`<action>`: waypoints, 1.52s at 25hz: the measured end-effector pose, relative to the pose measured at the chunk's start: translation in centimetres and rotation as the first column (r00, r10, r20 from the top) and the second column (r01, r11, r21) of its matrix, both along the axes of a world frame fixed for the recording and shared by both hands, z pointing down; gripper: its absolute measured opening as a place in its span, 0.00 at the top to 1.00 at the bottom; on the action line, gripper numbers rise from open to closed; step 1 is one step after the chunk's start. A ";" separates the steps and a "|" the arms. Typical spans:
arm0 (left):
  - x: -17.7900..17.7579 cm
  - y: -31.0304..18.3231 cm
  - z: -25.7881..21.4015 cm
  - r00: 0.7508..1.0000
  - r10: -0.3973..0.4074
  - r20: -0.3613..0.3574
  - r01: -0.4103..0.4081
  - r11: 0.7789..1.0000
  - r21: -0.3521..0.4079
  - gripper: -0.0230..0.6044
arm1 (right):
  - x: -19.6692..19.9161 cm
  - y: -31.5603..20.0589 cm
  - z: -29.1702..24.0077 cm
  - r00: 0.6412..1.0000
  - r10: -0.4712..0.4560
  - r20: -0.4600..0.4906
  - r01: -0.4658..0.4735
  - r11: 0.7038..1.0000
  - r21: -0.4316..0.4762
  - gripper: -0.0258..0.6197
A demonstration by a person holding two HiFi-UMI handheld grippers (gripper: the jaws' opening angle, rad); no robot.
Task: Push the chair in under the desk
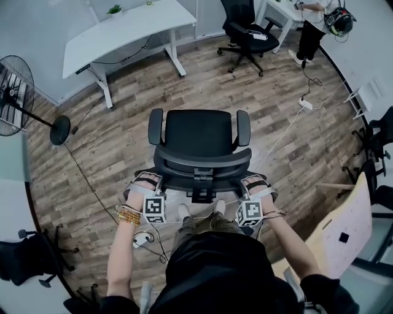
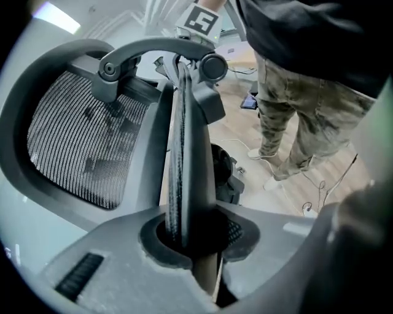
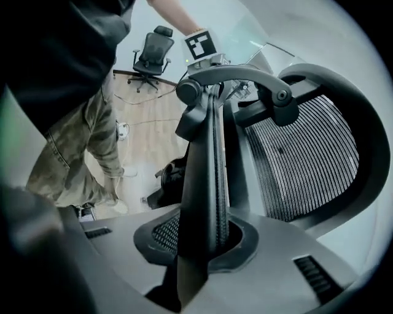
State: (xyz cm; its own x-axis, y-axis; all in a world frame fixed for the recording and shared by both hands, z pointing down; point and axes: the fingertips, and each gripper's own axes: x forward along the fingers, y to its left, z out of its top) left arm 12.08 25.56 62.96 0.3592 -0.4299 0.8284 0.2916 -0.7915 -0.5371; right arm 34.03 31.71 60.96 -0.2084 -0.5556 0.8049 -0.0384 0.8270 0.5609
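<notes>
A black mesh office chair stands in the middle of the wood floor, its seat facing the white desk at the far left. I stand behind the chair. My left gripper is shut on the left end of the backrest's top rim. My right gripper is shut on the right end. In the left gripper view the rim's edge fills the gap of the left gripper. The right gripper view shows the same edge wedged in the right gripper.
A standing fan is at the left, its cable trailing over the floor. A second black chair and a person are at the back right by another white desk. A power strip lies right; a wooden panel stands near right.
</notes>
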 end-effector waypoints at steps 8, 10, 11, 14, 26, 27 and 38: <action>-0.2 0.1 -0.2 1.000 -0.014 0.006 0.014 1.000 -0.018 0.86 | 0.0 -0.3 0.1 0.999 0.006 -0.032 -0.005 1.000 0.019 0.85; -0.2 0.4 -0.2 1.000 -0.018 0.007 0.018 1.000 -0.025 0.86 | 0.0 -0.3 0.1 0.999 0.003 -0.043 -0.001 1.000 0.031 0.85; -0.3 0.7 -0.2 1.000 -0.020 0.007 0.020 0.999 -0.026 0.86 | -0.1 -0.2 0.0 0.999 -0.001 -0.049 0.003 0.999 0.038 0.86; -1.1 1.2 -0.2 0.999 -0.033 0.004 0.033 0.999 -0.023 0.86 | -0.8 -0.2 -0.1 0.998 -0.019 -0.065 0.022 0.999 0.048 0.86; -7.8 2.1 0.3 0.986 -0.166 -0.006 0.166 0.986 0.015 0.87 | -6.8 -2.7 1.1 0.984 -0.159 -0.080 0.163 0.985 0.050 0.87; -8.4 2.0 0.3 0.983 -0.182 -0.008 0.183 0.983 0.020 0.87 | -7.5 -3.2 1.0 0.981 -0.180 -0.079 0.184 0.982 0.048 0.87; -17.6 2.8 0.6 0.931 -0.364 -0.015 0.365 0.929 0.058 0.87 | -17.0 -6.7 1.3 0.929 -0.361 -0.078 0.365 0.931 0.035 0.88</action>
